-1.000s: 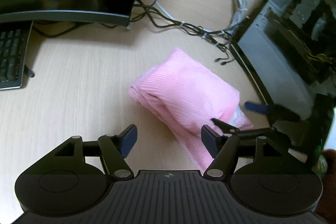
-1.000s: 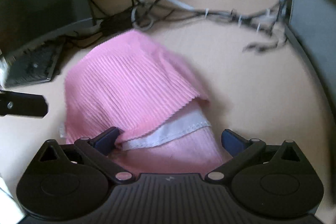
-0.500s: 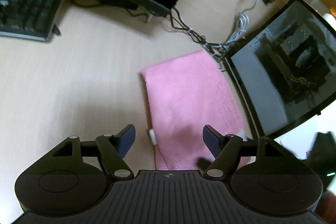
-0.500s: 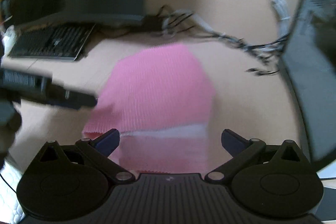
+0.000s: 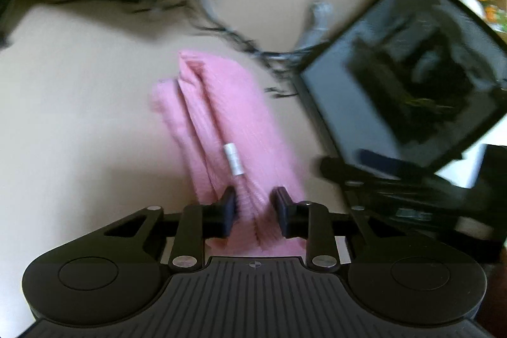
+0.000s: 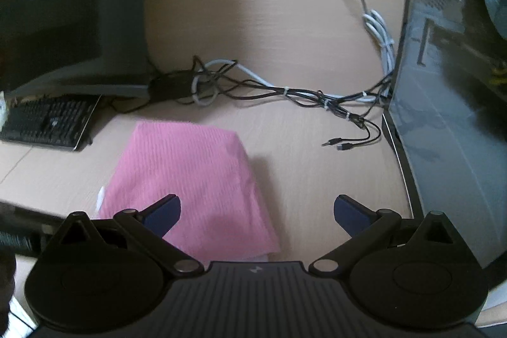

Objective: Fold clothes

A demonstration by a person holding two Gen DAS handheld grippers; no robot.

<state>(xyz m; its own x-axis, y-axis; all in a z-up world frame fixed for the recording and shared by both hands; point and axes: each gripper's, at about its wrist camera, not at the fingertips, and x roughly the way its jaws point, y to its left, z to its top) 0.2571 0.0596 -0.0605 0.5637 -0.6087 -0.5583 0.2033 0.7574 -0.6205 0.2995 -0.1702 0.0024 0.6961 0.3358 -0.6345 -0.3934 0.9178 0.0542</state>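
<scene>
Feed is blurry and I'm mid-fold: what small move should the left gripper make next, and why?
Probably lift slightly and carry the pinched edge across. The left gripper has just been closing, and a bunch of the pink cloth sits between its fingers. The right gripper hangs open above the cloth, so only the left can move it.

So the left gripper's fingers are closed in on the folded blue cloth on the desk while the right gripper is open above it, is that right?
Not quite: the cloth is pink, not blue. The left wrist view shows the left gripper with its fingers, which have just been closing, around the pink folds; the right gripper is open above it.
</scene>
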